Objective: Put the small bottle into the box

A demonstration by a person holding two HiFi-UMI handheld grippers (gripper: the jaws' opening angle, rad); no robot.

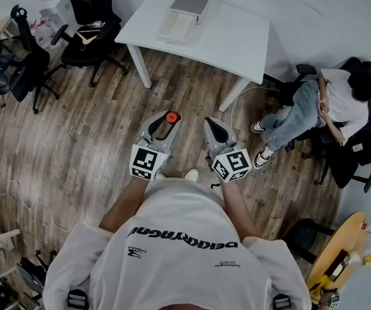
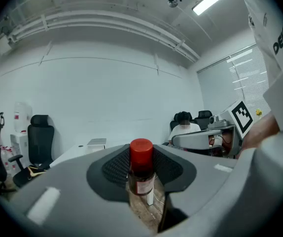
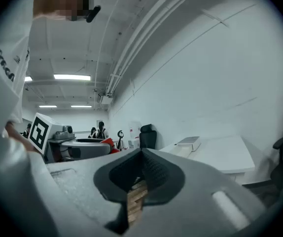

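stage: early, judged as carry | left tool (image 1: 165, 125) clamped on small bottle (image 2: 141, 171), upright, above floor (image 1: 95, 141) | right tool (image 1: 213, 128) closed, empty | box (image 1: 178, 26) on tabletop (image 1: 237, 44), well apart | to do: reach box, place bottle inside

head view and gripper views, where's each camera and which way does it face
Head view: on the person's head, looking steeply down at the floor; torso, left gripper, right gripper show.
Left gripper view: on that gripper, facing the wall along jaws gripping the small bottle.
Right gripper view: on that gripper, facing the wall over shut jaws.
Shared: all show the white table.
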